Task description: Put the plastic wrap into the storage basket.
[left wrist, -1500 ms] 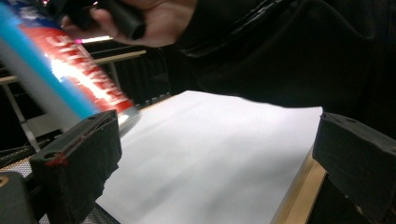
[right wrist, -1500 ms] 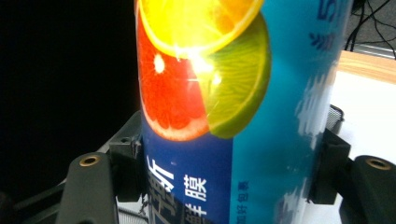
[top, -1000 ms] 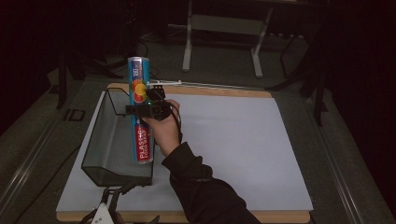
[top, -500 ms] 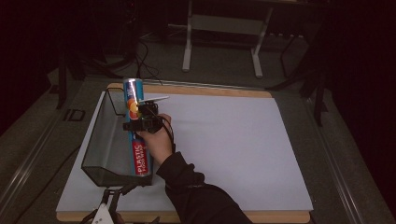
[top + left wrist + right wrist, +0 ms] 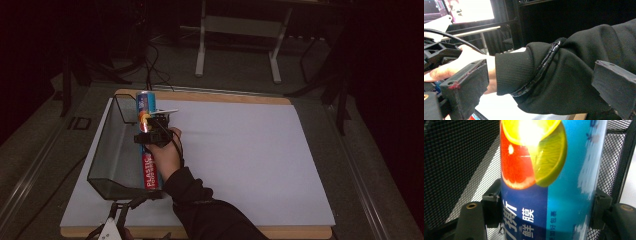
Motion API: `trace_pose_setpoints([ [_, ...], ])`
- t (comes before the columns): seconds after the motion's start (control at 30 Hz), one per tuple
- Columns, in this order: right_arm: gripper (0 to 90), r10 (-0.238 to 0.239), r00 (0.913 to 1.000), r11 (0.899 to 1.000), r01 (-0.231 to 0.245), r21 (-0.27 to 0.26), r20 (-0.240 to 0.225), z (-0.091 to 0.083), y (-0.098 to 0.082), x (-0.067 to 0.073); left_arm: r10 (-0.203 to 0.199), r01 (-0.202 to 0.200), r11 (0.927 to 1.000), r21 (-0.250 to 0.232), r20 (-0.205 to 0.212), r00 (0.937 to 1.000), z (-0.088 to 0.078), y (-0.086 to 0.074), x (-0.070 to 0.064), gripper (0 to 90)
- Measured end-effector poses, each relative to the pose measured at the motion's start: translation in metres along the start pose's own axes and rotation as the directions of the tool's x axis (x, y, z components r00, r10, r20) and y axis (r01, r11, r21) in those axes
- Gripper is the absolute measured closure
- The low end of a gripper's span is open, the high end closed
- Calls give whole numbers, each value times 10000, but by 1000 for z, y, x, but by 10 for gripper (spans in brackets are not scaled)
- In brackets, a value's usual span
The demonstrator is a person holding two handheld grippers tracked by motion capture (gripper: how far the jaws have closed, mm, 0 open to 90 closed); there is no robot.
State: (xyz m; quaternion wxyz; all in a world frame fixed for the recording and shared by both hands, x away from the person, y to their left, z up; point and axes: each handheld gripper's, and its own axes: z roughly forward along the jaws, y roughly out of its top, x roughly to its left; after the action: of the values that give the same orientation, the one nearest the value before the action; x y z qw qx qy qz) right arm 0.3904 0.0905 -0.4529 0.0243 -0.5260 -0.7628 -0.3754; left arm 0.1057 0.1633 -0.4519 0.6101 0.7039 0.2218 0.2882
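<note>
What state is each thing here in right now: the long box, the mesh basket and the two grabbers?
Plastic wrap box: gripped, lying lengthwise along the basket's right side.
Mesh basket: upright on the table, open-topped.
Right gripper: shut on the box.
Left gripper: jaws apart, holding nothing.

Dim room; dark floor (image 5: 60, 150) with cables — white metal stand (image 5: 240, 30) behind the table (image 5: 240, 150).

A glossy printed finish is shown by the plastic wrap box (image 5: 549, 177); the basket (image 5: 454, 157) is made of matt black wire mesh; the sleeve (image 5: 564, 75) is ribbed black cloth.
</note>
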Motion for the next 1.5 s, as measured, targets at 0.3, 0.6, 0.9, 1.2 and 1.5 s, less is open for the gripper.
trace_pose_setpoints([
  [0.3, 309, 127, 9994, 9997, -134, 225, 325, 11, 2, -3, -33, 33, 10000, 42, 67, 10000, 0, 0, 0, 20],
  [0.6, 302, 240, 9989, 9990, -255, 372, 402, 20, 0, -8, -46, 46, 10000, 34, 94, 9999, 0, 0, 1, 20],
  [0.9, 281, -122, 9990, 9984, 98, 563, 433, 23, 1, -9, -77, 76, 10000, 57, 135, 9999, 1, -1, 0, 20],
  [1.2, 181, -1105, 9933, 9938, 1101, 118, 352, 9, 5, -9, -105, 104, 9999, 85, 135, 9999, 2, -1, 0, 20],
  [1.5, 134, -2116, 9772, 9757, 2123, -541, 170, -23, 7, -13, -156, 152, 9997, 181, 202, 9997, 4, -1, 0, 20],
])
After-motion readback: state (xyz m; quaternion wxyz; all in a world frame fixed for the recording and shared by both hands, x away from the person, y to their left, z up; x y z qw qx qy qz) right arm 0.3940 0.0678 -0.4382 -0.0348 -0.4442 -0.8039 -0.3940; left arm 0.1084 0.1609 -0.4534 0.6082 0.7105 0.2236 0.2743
